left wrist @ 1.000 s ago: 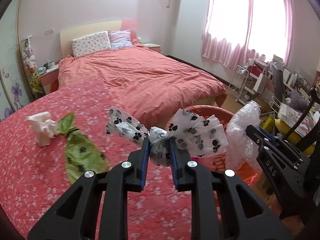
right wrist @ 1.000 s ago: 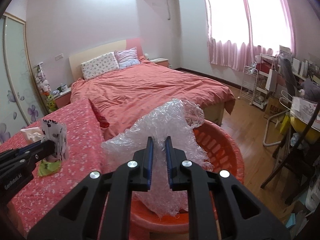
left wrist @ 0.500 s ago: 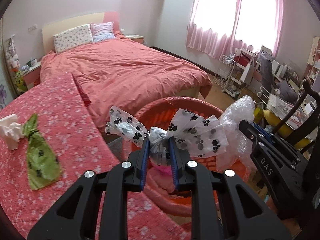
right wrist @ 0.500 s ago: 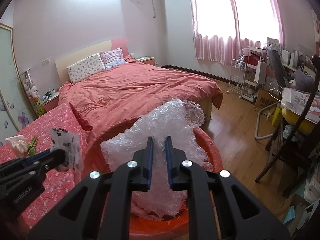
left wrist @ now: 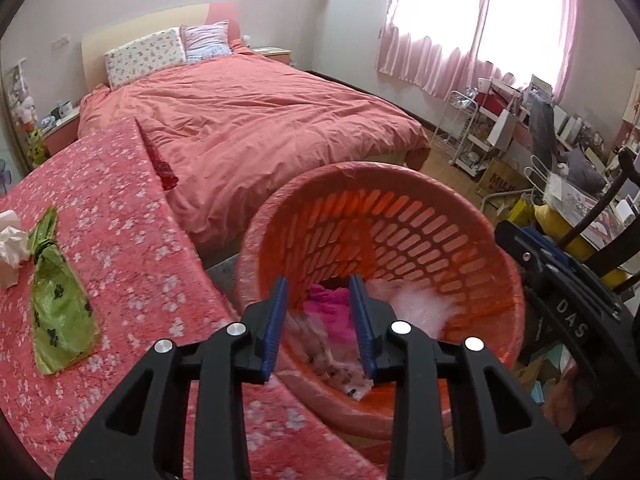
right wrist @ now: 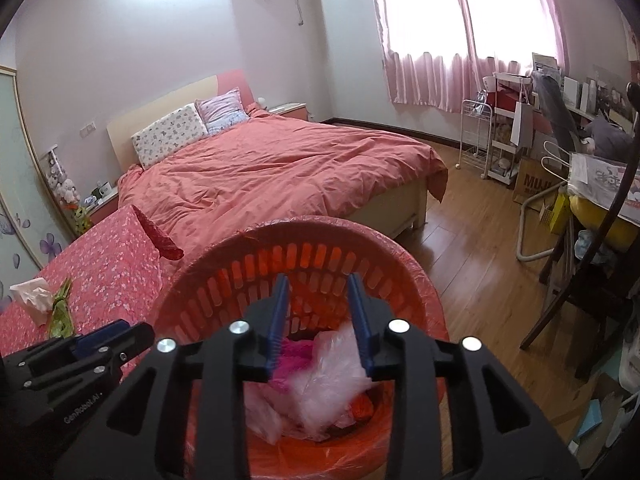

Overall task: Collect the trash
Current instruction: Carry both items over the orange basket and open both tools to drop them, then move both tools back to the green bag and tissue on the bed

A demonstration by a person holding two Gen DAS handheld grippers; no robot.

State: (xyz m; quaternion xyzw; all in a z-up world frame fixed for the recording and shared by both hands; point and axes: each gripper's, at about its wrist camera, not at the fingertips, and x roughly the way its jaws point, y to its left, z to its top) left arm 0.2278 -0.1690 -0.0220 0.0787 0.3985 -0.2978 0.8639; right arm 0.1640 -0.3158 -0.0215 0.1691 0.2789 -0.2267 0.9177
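Two hand-held grippers, left and right, jaws opening, nothing clamped, are held above round orange slotted plastic basket; crumpled bubble wrap is seen inside.

In the left wrist view the paw-print bag inside the orange basket is a motion-blurred smear, and the bubble wrap beside it is blurred too. The basket's near rim is hidden behind the black gripper arms. At the desk's left edge the white tissue is cut off by the frame.
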